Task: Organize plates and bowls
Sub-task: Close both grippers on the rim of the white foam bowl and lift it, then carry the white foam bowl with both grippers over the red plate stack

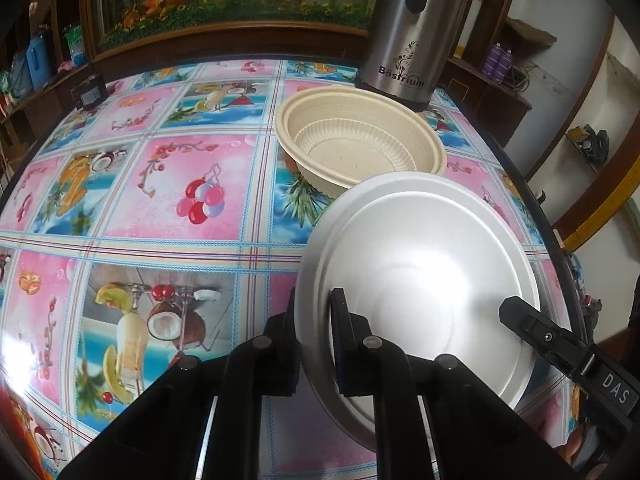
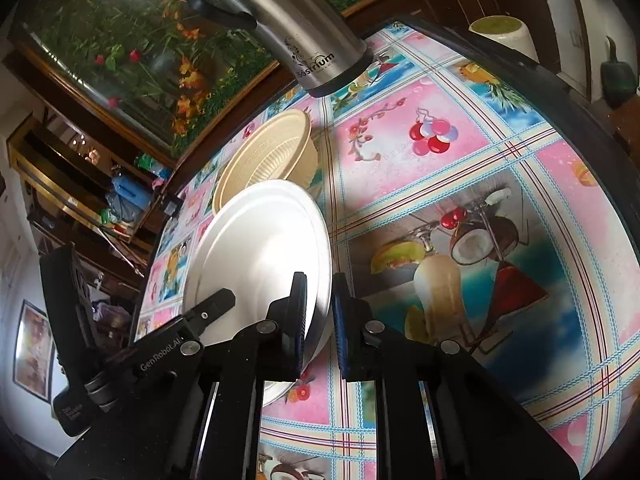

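A white plate (image 1: 420, 264) is held tilted above the table, its rim gripped from two sides. My left gripper (image 1: 316, 320) is shut on the plate's left rim, one finger under it and one on its inner face. In the same view a finger of my right gripper (image 1: 516, 312) reaches onto the opposite rim. In the right wrist view my right gripper (image 2: 320, 308) is shut on the white plate's (image 2: 260, 248) near edge, and the left gripper's finger (image 2: 218, 300) shows at the left. A beige ribbed bowl (image 1: 360, 140) (image 2: 264, 152) stands on the table just beyond the plate.
A steel thermos flask (image 1: 412, 32) (image 2: 288, 28) stands behind the beige bowl near the table's far edge. The table wears a glossy fruit-print cloth (image 1: 160, 200); its dark rim (image 1: 560, 240) runs close by the plate. Wooden shelves and a floral picture lie beyond.
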Demonstrator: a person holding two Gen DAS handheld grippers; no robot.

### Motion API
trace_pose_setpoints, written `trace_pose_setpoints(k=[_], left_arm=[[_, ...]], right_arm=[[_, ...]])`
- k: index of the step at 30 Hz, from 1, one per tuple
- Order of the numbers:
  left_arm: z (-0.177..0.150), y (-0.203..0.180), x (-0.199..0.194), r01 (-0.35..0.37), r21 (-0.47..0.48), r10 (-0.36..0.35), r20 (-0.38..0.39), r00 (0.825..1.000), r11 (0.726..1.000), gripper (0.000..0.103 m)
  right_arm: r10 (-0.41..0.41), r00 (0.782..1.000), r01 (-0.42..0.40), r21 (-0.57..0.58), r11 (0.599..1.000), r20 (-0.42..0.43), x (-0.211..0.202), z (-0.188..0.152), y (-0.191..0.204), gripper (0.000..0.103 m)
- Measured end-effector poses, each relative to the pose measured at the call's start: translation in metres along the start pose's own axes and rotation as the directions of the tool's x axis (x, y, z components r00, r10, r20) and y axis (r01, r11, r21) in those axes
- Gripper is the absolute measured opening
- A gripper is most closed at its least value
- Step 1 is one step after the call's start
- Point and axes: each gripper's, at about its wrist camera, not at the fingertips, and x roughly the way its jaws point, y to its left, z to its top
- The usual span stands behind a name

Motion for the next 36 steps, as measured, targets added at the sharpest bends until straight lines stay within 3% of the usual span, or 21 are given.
trace_pose_setpoints(k=[15,27,36], left_arm=[[-0.014,0.019,-0.019,-0.07,-0.005,0.07,0.029,0.997,0.998,0.011],[-0.043,0.063,-0.047,-0.154,-0.024,0.155,0.05,0.987,0.988,0.012],[-0.068,0.094,-0.078,-0.175,-0.055,0.178,0.065,0.982,0.983,0.012]], right_arm=[[-0.011,0.999,0.01,-0.05,0.999,-0.032,0.008,-0.021,0.021,0.011],[0.003,0.995,-0.016,-0.127,0.992,-0.098,0.028,-0.054,0.064,0.012],[0.048,0.992,-0.064,-0.13,0.989,-0.12,0.028,-0.088,0.096,0.012]])
